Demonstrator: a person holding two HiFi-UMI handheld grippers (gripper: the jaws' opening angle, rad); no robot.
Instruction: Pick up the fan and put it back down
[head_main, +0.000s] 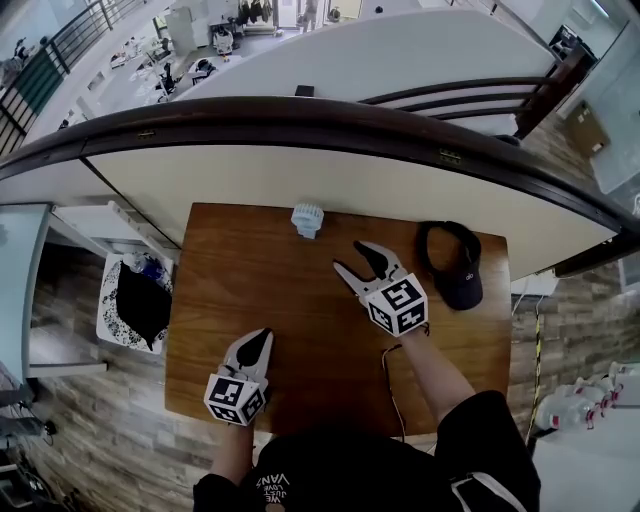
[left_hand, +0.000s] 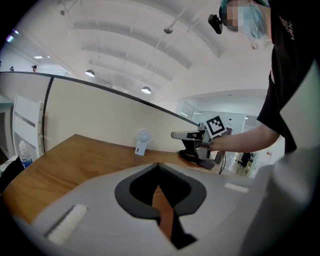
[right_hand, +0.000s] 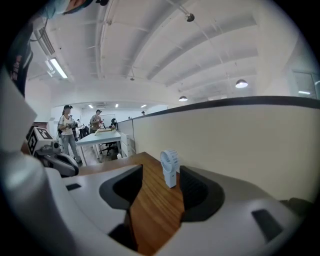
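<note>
Near the front left of the table (head_main: 290, 310), the left gripper (head_main: 256, 342) hangs with its jaws pressed together on nothing. Further right, close to the far edge, the fan (head_main: 308, 220) stands upright and untouched. Right of it the right gripper (head_main: 350, 258) hovers with jaws spread wide, aimed at the fan but apart from it; its own view frames the fan ahead of the tips. A dark cap (head_main: 452, 265) lies at the far right. This looks like the reach before the pick-up. Next the right gripper should move forward until its pads flank what seems to be the fan's handle, then close
</note>
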